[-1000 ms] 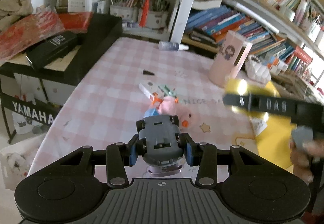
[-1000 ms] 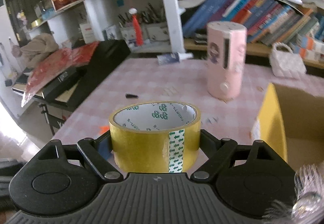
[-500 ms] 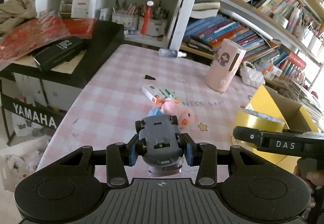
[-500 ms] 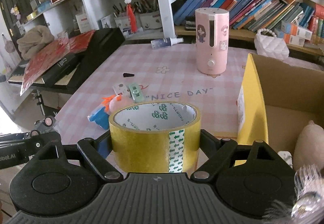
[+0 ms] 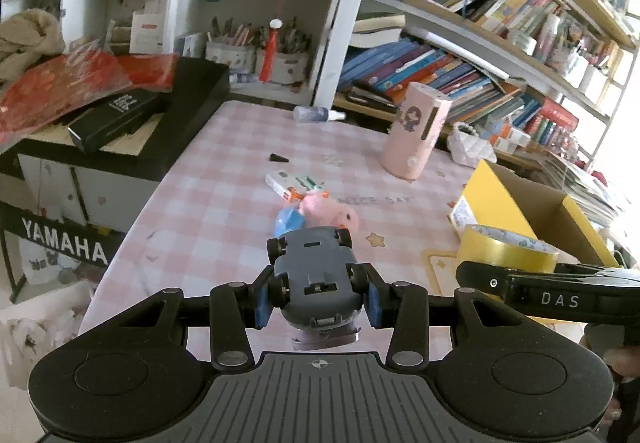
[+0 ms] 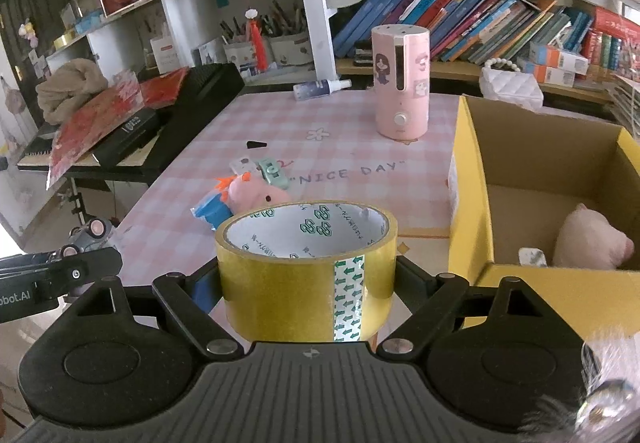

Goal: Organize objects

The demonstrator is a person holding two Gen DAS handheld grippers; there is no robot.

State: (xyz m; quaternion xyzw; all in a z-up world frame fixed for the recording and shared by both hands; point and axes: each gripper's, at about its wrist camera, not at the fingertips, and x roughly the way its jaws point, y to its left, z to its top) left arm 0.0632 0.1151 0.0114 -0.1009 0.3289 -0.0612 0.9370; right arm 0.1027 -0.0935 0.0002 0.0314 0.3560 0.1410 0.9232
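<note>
Left gripper (image 5: 318, 293) jaws clamp one grey toy car (image 5: 316, 279); right gripper (image 6: 306, 283) jaws grasp one yellow tape roll (image 6: 306, 271), lower centre.

Readable stuff here: the pink checked tablecloth (image 6: 352, 147) has "NICE DAY" printed in quotes, sitting just past the tape roll (image 6: 306, 275) that the right gripper (image 6: 306, 283) is carrying. The black stand banner (image 5: 60, 243) off to the left of the left gripper (image 5: 316, 299) says "YAMAHA" in white caps. From the left wrist camera, the other gripper's side reads "DAS" in grey letters. From the right wrist camera, the left one's side shows "bot.AI", cut off at the frame edge. The tape's inner core has green logos and small print, too tiny to read.
</note>
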